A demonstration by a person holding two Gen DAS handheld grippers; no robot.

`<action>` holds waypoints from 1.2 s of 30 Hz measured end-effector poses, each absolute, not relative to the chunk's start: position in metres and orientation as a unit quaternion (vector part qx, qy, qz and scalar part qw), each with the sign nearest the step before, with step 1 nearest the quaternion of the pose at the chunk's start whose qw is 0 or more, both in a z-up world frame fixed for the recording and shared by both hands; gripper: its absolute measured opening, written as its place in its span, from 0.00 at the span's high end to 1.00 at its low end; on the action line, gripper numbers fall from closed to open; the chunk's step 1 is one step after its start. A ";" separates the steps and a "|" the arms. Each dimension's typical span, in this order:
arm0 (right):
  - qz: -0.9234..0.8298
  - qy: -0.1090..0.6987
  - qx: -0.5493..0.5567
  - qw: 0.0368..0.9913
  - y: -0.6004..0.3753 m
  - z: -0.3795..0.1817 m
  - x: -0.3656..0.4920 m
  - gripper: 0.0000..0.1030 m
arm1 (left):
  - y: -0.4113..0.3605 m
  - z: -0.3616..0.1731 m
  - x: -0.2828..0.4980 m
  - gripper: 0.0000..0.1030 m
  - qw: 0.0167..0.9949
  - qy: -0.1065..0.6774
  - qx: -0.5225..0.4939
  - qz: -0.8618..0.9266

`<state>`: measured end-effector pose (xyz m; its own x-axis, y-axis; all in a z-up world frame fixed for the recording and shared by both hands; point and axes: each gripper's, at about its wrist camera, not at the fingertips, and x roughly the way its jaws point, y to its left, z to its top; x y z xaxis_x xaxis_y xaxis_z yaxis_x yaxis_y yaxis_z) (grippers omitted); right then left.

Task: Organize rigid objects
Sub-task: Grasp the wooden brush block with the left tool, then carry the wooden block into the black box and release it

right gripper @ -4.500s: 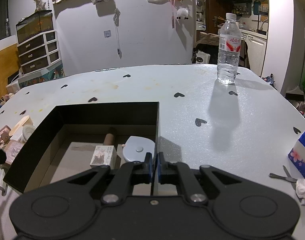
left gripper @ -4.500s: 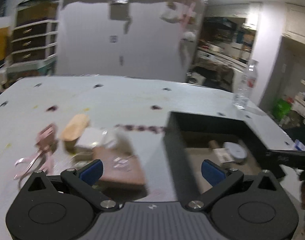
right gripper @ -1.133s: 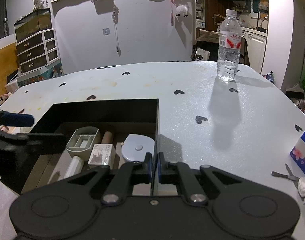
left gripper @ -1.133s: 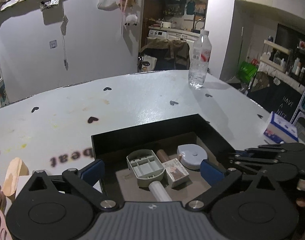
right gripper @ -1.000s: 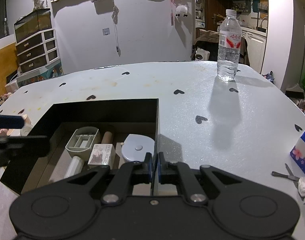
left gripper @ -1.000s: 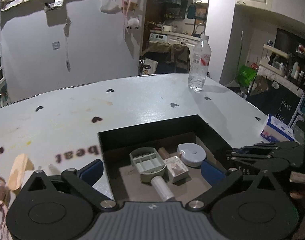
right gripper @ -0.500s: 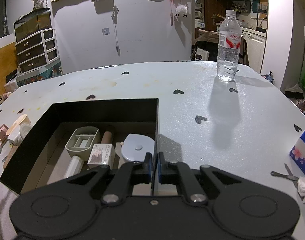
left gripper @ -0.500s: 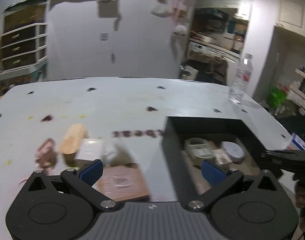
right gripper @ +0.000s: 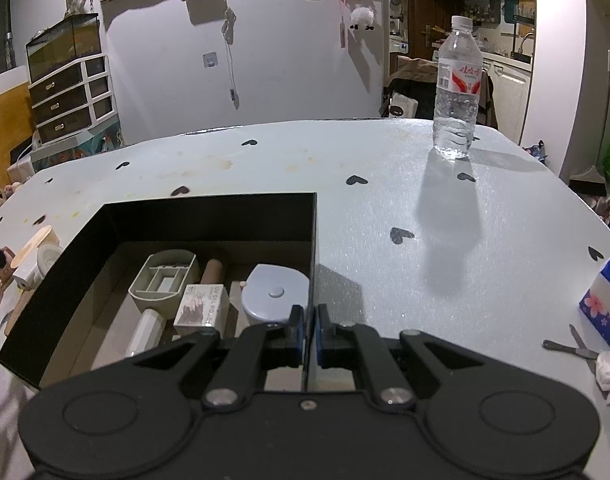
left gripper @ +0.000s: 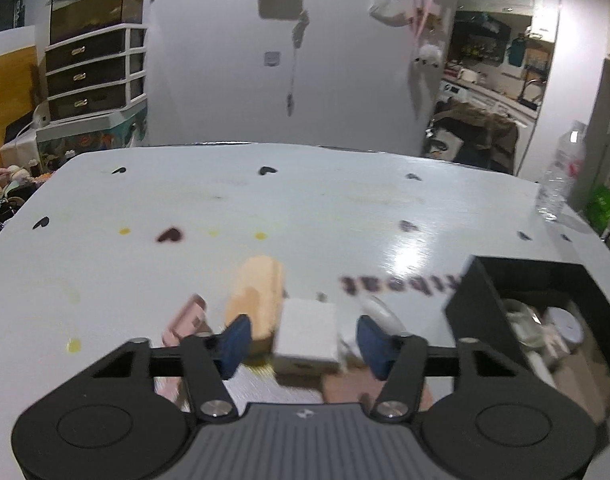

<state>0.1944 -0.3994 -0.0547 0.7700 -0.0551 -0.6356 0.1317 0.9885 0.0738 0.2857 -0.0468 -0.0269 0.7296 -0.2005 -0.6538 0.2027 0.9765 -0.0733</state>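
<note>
The pale, faintly glossy surface is dotted with small dark heart prints and a few yellowish stains. On it sits a matte black open box with thin, straight walls and a brown cardboard floor. Inside lie a grey-green plastic scoop-shaped tray with inner dividers, a round lavender case with a button at its centre, a small printed carton, a brown cylinder and a white tube.

The right hand-held gripper is clenched on the thin right wall of the black open box, its blue pads pressed against either side of the wall's top edge.

The left hand-held gripper is released, its blue pads spread wide apart over a loose cluster on the surface left of the box. Between the pads shows a white square block, blurred by motion. Just beside it is a rounded tan wooden piece, and further left a pink flat item.

A clear ribbed water bottle with a red-and-white label stands upright, well apart from the box.
</note>
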 end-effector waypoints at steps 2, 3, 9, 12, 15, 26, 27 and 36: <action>-0.051 0.336 0.057 0.939 -0.398 -0.054 0.194 0.94 | -0.046 -0.029 0.302 0.50 0.929 0.357 0.004 -0.102; -0.051 0.336 0.056 0.939 -0.397 -0.054 0.195 0.94 | -0.046 -0.030 0.310 0.50 0.928 0.359 0.004 -0.100; -0.053 0.340 0.056 0.937 -0.396 -0.056 0.196 0.94 | -0.049 -0.043 0.353 0.50 0.920 0.381 0.007 -0.089; -0.054 0.341 0.055 0.937 -0.396 -0.056 0.197 0.94 | -0.053 -0.050 0.365 0.50 0.921 0.382 0.027 -0.071; -0.053 0.342 0.055 0.936 -0.396 -0.057 0.197 0.94 | -0.048 -0.056 0.373 0.51 0.916 0.395 0.032 -0.061; -0.053 0.343 0.056 0.936 -0.395 -0.058 0.198 0.94 | -0.017 -0.061 0.357 0.61 0.912 0.403 0.057 -0.055; -0.053 0.343 0.056 0.936 -0.395 -0.058 0.198 0.94 | -0.014 -0.061 0.355 0.60 0.911 0.406 0.060 -0.052; -0.053 0.343 0.056 0.936 -0.395 -0.058 0.197 0.94 | 0.003 -0.062 0.336 0.60 0.908 0.414 0.050 -0.035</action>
